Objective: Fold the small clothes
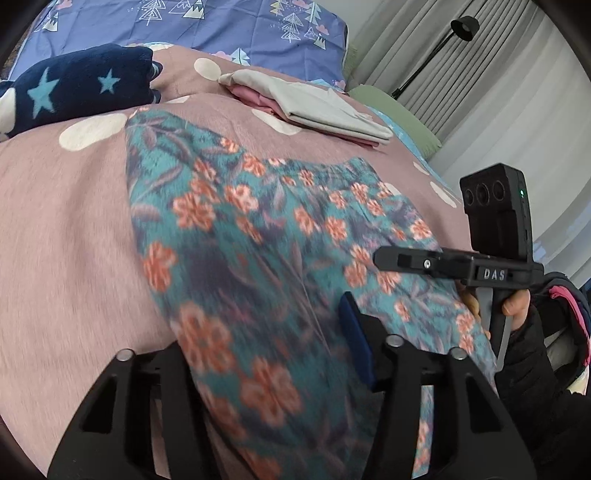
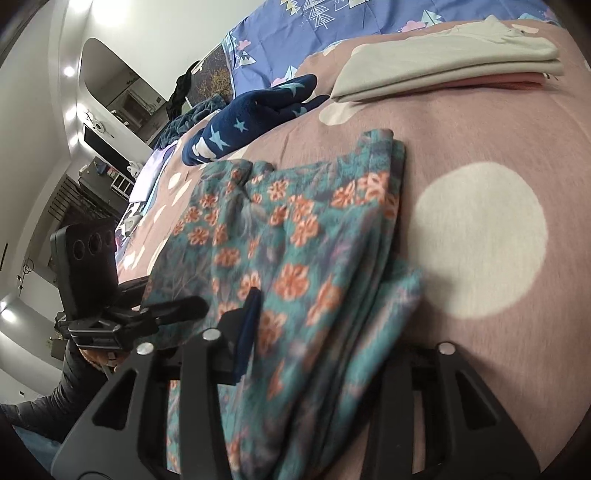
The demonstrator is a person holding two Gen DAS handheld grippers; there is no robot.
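A teal garment with orange flowers (image 1: pixel 258 236) lies partly folded on the pink bed cover (image 1: pixel 66 221). My left gripper (image 1: pixel 273 354) is shut on its near edge; the cloth runs between the fingers and hides the left one. My right gripper (image 2: pixel 314 332) is shut on the same teal garment (image 2: pixel 295 229) at its near right edge, with the layers bunched between the fingers. The right gripper also shows in the left wrist view (image 1: pixel 380 256), above the garment's right side. The left gripper shows in the right wrist view (image 2: pixel 199 306) at the garment's left edge.
A folded grey cloth on a pink one (image 1: pixel 325 107) lies at the far side of the bed. A dark blue star-print garment (image 1: pixel 77 85) lies far left. A blue patterned pillow (image 1: pixel 236 26) is behind. Curtains and a black lamp (image 1: pixel 463 27) stand at right.
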